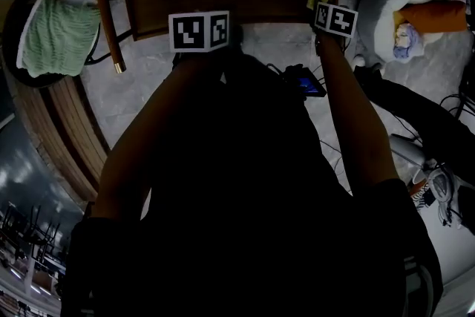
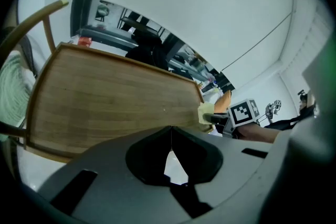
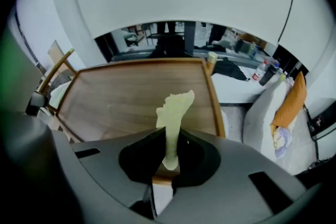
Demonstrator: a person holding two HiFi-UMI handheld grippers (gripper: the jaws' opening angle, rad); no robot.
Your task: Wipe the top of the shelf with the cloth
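**Q:** Status of the right gripper?

**A:** My right gripper [image 3: 169,139] has its jaws clamped on the pale yellow cloth [image 3: 174,110]. The cloth rises from between the jaws as a narrow, pinched strip. Its free end shows over the near right part of the wooden shelf top [image 3: 131,97]. I cannot tell whether the cloth touches the surface.

**Q:** Where is the cloth in the head view?

**A:** It is right of centre in the upper part of the frame. It sits at the right edge of the shelf top, just above my right gripper's marker cube.

**Q:** Status of the left gripper?

**A:** My left gripper [image 2: 170,136] has its jaw tips together, with nothing between them. It sits at the near edge of the shelf top, well apart from the cloth.

**Q:** What surrounds the shelf?

**A:** In the head view, a green knitted textile [image 1: 56,33] lies at upper left. An orange cushion [image 1: 438,15] lies at upper right. Both are off the shelf.
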